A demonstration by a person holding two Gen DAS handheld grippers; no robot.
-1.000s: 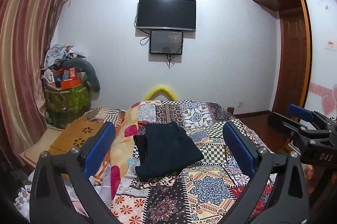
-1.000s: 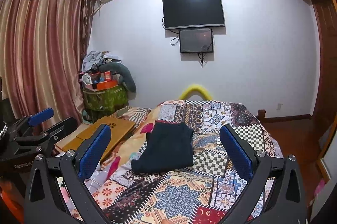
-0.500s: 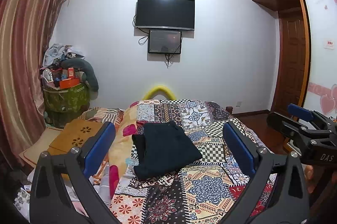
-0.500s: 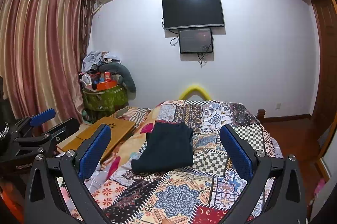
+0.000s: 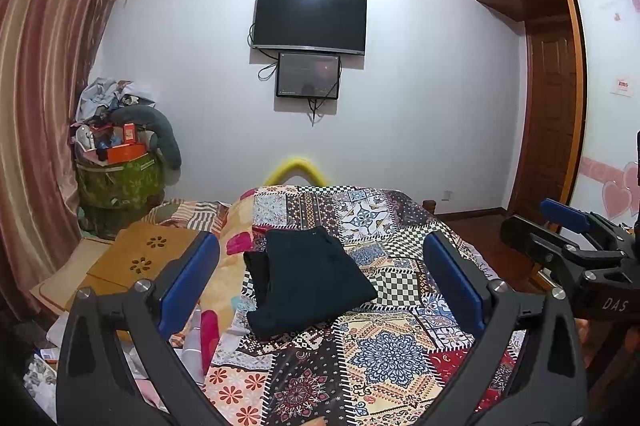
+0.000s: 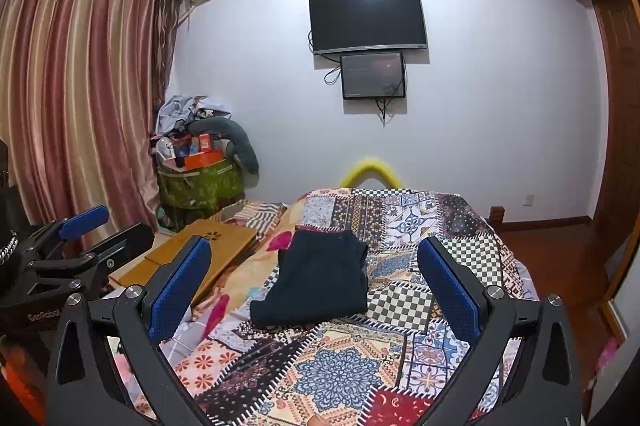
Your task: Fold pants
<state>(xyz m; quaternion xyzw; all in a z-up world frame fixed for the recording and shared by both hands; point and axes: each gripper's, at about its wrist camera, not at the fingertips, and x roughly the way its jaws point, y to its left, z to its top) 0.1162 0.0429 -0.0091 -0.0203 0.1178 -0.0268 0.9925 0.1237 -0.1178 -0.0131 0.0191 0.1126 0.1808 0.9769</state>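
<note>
Pants (image 5: 308, 278) are lying on the bed (image 5: 392, 350), folded into a compact dark rectangle near the middle of the patchwork quilt, a little toward the bed's left edge. In the right wrist view the pants (image 6: 320, 282) are showing a flat top layer with one edge peeking out along the far side. The left hand-held gripper (image 5: 320, 290) is hovering above the near end of the bed with its jaws spread wide, gripping nothing. The right hand-held gripper (image 6: 316, 290) is doing the same, jaws wide and empty, well apart from the cloth.

Judging by the bundle, the fold is looking finished or nearly so. The risk from here is disturbing it: a descending finger catching the loose underlayer at the left side could be dragging the stack open, and a pinch of only the top layer would be lifting it away from the rest. The soft quilt may also be bunching under any push.
</note>
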